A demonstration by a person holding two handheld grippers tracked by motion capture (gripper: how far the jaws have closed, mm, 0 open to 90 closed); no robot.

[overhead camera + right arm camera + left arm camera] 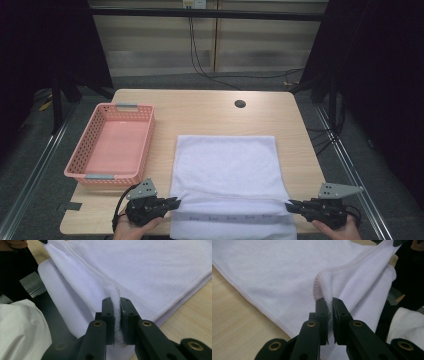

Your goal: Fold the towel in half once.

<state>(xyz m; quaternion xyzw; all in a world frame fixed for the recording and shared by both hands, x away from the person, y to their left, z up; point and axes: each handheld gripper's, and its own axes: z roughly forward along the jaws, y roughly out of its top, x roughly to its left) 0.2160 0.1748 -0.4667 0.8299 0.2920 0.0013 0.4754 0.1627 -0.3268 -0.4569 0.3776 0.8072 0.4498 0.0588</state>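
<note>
Bench: pale wood, rounded corners, a round hole lying near its far edge. Towel: white, lying flat across the middle and right of the bench, its near end hanging over the near edge; a stitched hem is running along its sides. Left tool: sitting at the towel's near left corner, held in the person's left hand; in the left gripper view its jaws are pressing together on a pinched fold of the towel's hem, with cloth showing between them. Right tool: sitting at the towel's near right corner, held in the right hand; in the right gripper view its jaws are clamping the hem edge likewise, the fold rising between them. Between the two tools the towel's near portion is lifting slightly into a ridge. Basket: pink plastic, perforated walls, grey handles, standing on the left of the bench just beside the towel and apart from it.
</note>
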